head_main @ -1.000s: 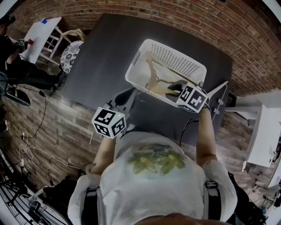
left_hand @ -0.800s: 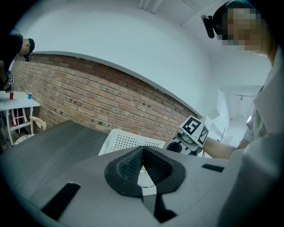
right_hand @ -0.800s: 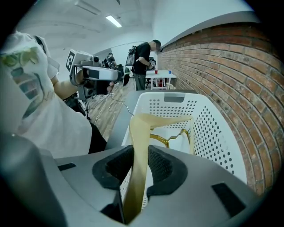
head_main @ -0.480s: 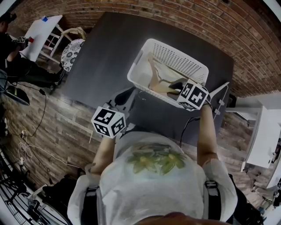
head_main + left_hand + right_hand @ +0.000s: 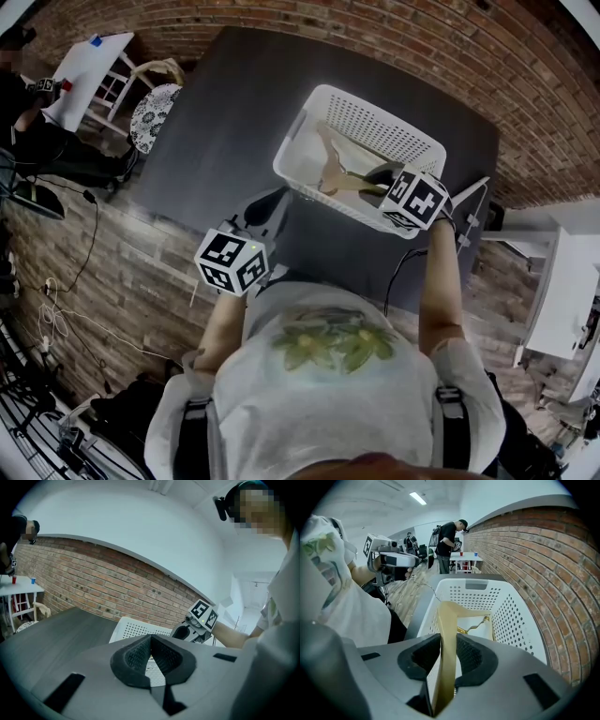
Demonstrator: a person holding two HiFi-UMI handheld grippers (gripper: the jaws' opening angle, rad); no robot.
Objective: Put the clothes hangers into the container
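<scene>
Your right gripper (image 5: pixel 448 654) grips the wooden hanger (image 5: pixel 446 620) over the white container (image 5: pixel 513 616) on the table's (image 5: pixel 234 112) far right: placing step. Next, lower it inside, then part the jaws. Left gripper (image 5: pixel 151 654) closed, empty.

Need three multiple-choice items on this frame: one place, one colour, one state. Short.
1. Where is the wooden hanger?
A. flat on the table
B. between the right gripper jaws, reaching into the basket
C. on the floor

2. What colour is the basket?
A. white
B. blue
C. black

3. How do the left gripper jaws stand?
A. wide apart
B. together, empty
C. shut on a hanger

Answers:
1 B: the right gripper view shows the pads clamping it.
2 A: the perforated walls are white.
3 B: the pads meet with nothing between them.
</scene>
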